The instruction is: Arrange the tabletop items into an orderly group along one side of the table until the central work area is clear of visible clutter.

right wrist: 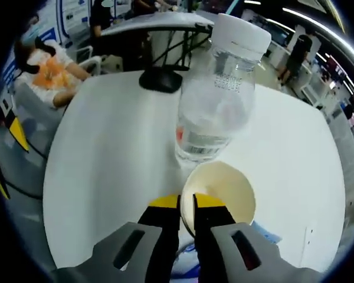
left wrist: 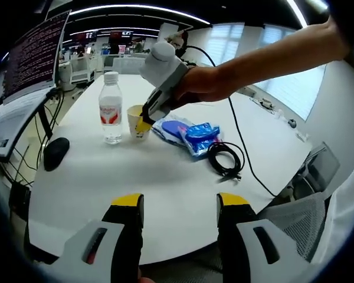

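**One cup in the grip, and a bottle very close**

One paper cup (right wrist: 219, 190) is held by the right gripper (right wrist: 187, 203). Its jaws are nearly closed and pinch the cup's near rim, one jaw inside and one outside. In the left gripper view the same cup (left wrist: 137, 121) stands on the white table (left wrist: 165, 177), just beside the water bottle (left wrist: 111, 108), with the blue packets (left wrist: 192, 132) and a black cable (left wrist: 225, 158) to the other side. A black mouse (left wrist: 56, 152) lies near the table edge.

The left gripper (left wrist: 180, 203) hovers over the near edge, jaws wide apart and holding nothing.

The step seems to be to place the cup next to the bottle (right wrist: 215, 97) in the group. A thin paper rim bends easily, so the pinch should stay light. The bottle is tall and probably tips with a small push, so the cup is better lifted straight than dragged toward it. Whether the cup's base already rests on the table, I cannot tell.
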Motion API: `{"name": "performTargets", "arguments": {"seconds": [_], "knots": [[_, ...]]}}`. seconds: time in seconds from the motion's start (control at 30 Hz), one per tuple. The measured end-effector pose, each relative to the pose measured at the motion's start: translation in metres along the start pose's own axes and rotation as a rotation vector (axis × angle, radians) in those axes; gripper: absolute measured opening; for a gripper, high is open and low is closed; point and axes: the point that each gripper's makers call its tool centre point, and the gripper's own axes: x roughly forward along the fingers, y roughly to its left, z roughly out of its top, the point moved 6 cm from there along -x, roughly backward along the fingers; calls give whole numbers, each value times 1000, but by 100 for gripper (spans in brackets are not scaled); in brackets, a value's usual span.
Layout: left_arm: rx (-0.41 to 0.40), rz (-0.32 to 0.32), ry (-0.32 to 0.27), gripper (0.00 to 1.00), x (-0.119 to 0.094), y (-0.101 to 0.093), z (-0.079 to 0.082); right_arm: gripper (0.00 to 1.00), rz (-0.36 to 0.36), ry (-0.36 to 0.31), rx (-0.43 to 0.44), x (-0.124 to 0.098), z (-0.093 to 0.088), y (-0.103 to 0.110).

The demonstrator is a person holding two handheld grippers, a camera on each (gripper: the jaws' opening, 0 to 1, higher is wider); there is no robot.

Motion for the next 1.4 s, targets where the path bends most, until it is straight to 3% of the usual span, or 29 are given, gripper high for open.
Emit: {"name": "performTargets", "arguments": {"seconds": [0.5, 1.03, 1.4], "knots": [[5, -15, -10, 49, 4, -5, 7, 12, -33, -38, -19, -5, 6, -6], [16, -42, -13, 49, 9, -21, 10, 18, -66, -131, 2, -38, 1, 2], [15, -58, -2, 49, 10, -30, 8, 19, -144, -243, 111, -71, -7, 2]]}}
